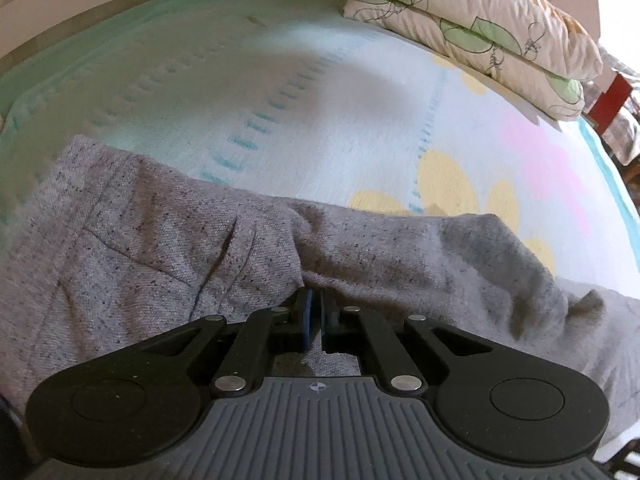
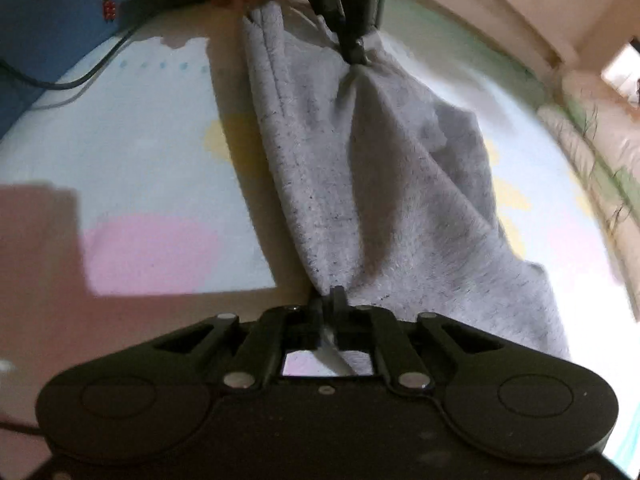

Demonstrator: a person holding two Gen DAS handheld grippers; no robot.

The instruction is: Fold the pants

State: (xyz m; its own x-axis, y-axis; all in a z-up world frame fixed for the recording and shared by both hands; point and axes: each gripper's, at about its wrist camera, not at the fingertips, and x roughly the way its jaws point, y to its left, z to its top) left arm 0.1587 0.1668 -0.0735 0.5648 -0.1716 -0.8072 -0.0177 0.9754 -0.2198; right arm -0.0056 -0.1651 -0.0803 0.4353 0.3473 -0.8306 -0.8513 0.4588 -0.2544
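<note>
Gripping the grey pants [image 1: 168, 240] at two points, we hold the cloth stretched over a bed sheet [image 1: 280, 92] printed with yellow and pink shapes. In the left wrist view, our left gripper [image 1: 316, 304] sits at lower centre, jaws pressed together on a pinch of fabric, with the pants spread across the lower half of the frame and two pillows [image 1: 472, 16] stacked at upper right. In the right wrist view, our right gripper [image 2: 334, 300] at lower centre clamps a bunched edge of the same pants [image 2: 380, 184], which run up the middle of the frame to the other gripper at top centre. A dark cable [image 2: 60, 80] lies at upper left.
</note>
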